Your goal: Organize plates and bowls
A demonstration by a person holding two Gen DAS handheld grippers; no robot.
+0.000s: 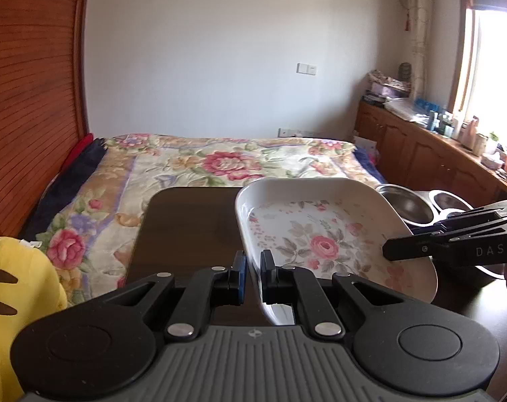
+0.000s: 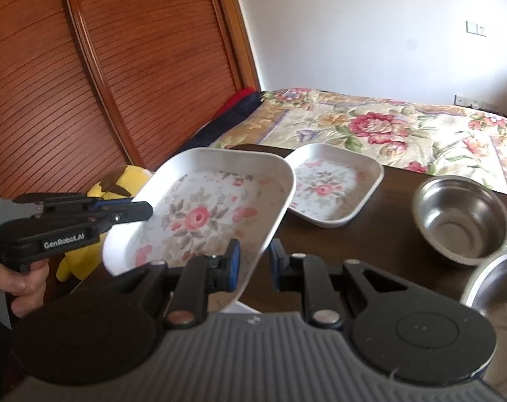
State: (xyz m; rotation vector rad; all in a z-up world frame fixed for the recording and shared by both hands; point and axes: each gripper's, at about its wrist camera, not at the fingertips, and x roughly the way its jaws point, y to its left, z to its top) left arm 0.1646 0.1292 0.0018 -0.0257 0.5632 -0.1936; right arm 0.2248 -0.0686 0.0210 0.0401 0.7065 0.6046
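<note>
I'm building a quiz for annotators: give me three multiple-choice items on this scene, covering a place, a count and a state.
1. Where is the second floral plate? A on the bed; B on the dark table; C inside a bowl.
2. How many steel bowls show? A one; B two; C four.
3. The nearer floral plate is: A flat on the table; B held up by both grippers; C upside down.

B, it lies on the tabletop; B, two stand at the right; B, the left gripper and right gripper pinch its rim.
</note>
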